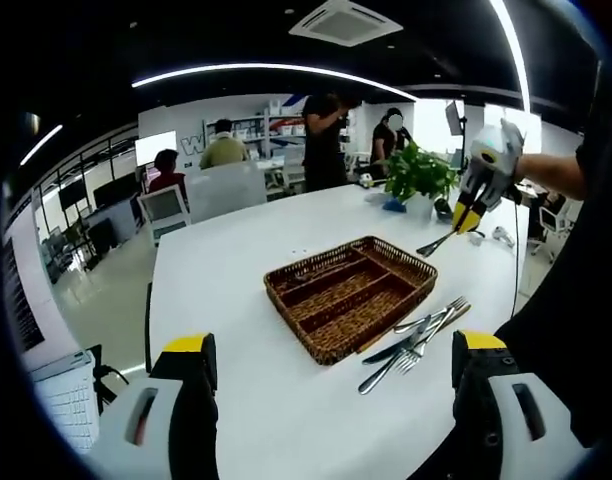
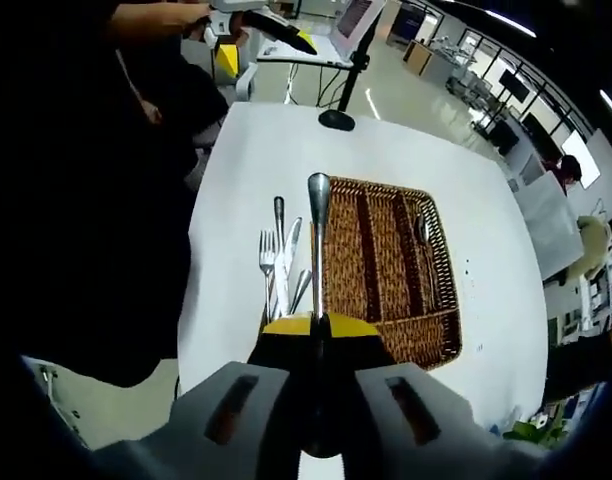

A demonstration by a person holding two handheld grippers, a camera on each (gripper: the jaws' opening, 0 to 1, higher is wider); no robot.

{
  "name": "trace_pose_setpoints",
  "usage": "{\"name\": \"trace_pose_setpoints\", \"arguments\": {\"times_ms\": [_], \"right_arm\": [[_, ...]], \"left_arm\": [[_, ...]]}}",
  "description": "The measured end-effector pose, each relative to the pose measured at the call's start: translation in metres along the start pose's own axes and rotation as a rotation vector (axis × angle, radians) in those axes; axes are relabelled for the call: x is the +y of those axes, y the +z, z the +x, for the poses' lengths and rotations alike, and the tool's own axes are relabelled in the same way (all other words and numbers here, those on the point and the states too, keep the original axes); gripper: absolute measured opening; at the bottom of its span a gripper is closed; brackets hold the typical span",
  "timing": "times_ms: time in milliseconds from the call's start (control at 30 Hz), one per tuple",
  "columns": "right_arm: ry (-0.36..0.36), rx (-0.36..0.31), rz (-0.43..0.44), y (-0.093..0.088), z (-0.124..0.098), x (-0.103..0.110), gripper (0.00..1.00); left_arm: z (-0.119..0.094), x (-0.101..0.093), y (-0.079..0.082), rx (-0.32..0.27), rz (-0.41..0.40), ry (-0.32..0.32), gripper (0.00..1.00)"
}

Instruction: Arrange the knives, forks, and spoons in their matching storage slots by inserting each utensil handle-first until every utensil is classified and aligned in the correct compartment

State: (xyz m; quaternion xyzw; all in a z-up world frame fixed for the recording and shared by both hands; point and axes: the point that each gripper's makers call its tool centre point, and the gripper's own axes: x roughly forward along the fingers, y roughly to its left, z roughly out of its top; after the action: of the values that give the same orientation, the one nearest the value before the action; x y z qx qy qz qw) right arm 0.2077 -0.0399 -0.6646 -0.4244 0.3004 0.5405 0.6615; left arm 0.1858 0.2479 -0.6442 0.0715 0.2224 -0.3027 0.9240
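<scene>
gripped slim steel utensil (image 2: 318,235) in right gripper (image 2: 317,322), pinched tight, raised over brown wicker tray (image 2: 391,262) for slotting; left gripper (image 1: 331,375) spread, idle.

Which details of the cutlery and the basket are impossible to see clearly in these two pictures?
- Right gripper view: the yellow-tipped right gripper hides the clamped silver utensil's working end, so its type is unknown.
- Right gripper view: an item in the brown wicker tray is too small to identify.
- Left gripper view: the loose cutlery pile overlaps; the count is unclear.
</scene>
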Motion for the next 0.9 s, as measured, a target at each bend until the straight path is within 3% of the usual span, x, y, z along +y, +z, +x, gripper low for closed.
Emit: {"name": "trace_pose_setpoints", "arguments": {"times_ms": [600,900], "right_arm": [[-0.032,0.003,-0.028,0.006,-0.011,-0.019,0.0],[-0.039,0.01,-0.041,0.009,-0.008,-0.026,0.0]], "left_arm": [[-0.007,0.014,0.011,-0.006,0.0,0.074,1.0],[-0.003,0.014,0.012,-0.019,-0.008,0.066,1.0]]}}
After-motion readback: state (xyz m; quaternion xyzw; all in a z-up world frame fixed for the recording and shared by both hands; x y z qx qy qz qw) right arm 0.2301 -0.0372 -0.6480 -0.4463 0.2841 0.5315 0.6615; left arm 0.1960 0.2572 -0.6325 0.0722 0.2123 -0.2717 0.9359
